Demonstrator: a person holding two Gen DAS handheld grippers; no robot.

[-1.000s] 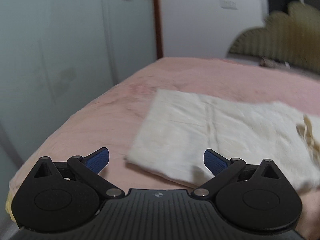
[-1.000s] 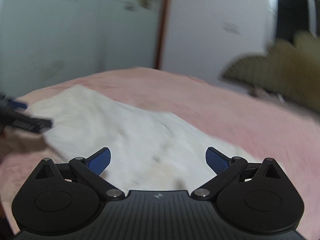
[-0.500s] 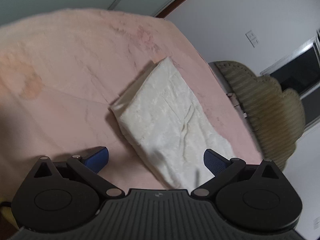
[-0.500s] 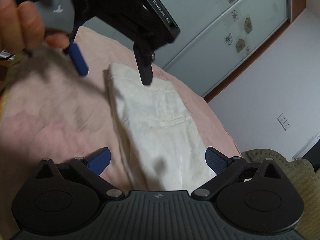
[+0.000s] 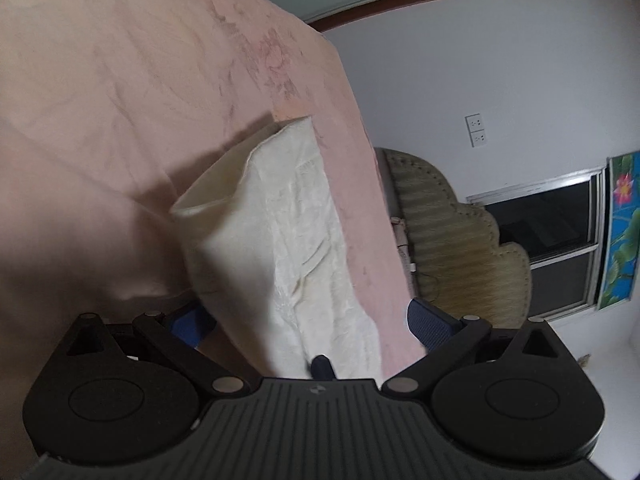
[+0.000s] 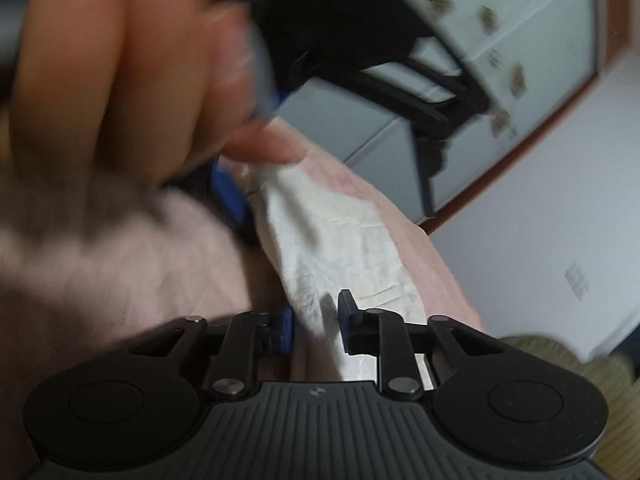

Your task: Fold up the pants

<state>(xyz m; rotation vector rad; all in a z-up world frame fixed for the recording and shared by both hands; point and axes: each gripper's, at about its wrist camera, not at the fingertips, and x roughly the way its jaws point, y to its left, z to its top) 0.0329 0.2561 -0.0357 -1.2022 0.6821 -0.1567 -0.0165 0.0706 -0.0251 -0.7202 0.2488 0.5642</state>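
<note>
Right gripper (image 6: 314,326): nearest item in the right wrist view. Its blue-padded fingers (image 6: 286,330) are drawn close together with a narrow gap between them, and the near end of the pants (image 6: 344,256) lies in that gap; whether the pads actually pinch the cloth cannot be told.

Left gripper (image 5: 310,326): nearest item in the left wrist view. Its fingers (image 5: 430,326) are spread wide and hold nothing; the near part of the pants (image 5: 288,240) lies between them, the left pad partly behind the cloth's edge. A small blue tip (image 5: 322,365), probably the other gripper's, shows at the cloth's near end.

Pants: cream-white, folded into a long narrow strip, lying on the pink bed cover (image 5: 120,100) and running away from both grippers. One long edge stands raised off the cover, casting a shadow.

Left hand (image 6: 120,80): blurred, large in the right wrist view, gripping the left tool (image 6: 400,80) above the far part of the pants.

Headboard (image 5: 460,240): beige, ribbed, scalloped, beyond the bed.

Wall (image 5: 500,80): white, with a double socket (image 5: 476,131). Dark window (image 5: 548,232) beside a floral curtain (image 5: 624,224).

Wardrobe doors (image 6: 500,80): pale, flower-patterned.
</note>
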